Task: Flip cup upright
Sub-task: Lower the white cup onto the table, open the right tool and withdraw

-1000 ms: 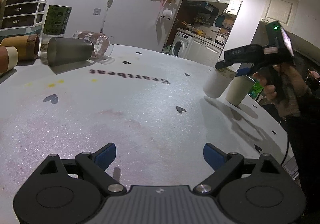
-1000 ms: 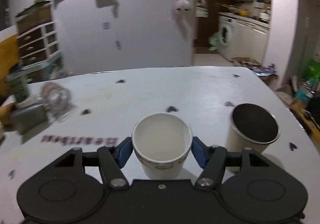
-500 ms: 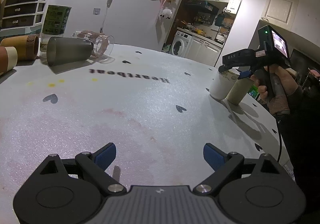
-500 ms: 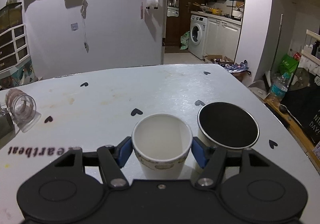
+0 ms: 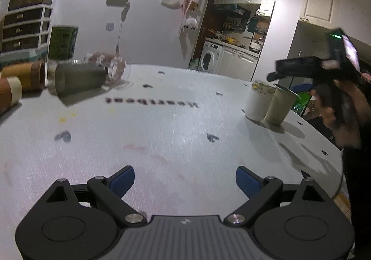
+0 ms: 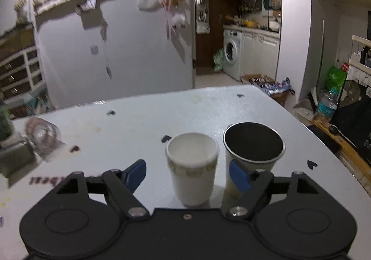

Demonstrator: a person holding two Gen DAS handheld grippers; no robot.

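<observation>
A white paper cup (image 6: 192, 167) with a patterned rim band stands upright on the white table (image 6: 208, 111), next to an upright metal cup (image 6: 254, 151) on its right. My right gripper (image 6: 187, 176) is open, raised just behind the paper cup and apart from it. In the left wrist view the same two cups, paper (image 5: 257, 102) and metal (image 5: 279, 107), stand at the table's right, with the right gripper (image 5: 299, 67) above them. My left gripper (image 5: 184, 180) is open and empty over the near table.
At the table's far left lie a grey metal cup (image 5: 78, 79), a clear glass (image 5: 116, 67) and brown and cream paper cups (image 5: 25, 74) on their sides; a green can (image 5: 61, 44) stands behind. The table edge (image 5: 324, 144) runs along the right.
My right gripper has opened, let go of the white paper cup, which now stands beside the metal cup, and has lifted up and back. The left gripper has barely moved.
</observation>
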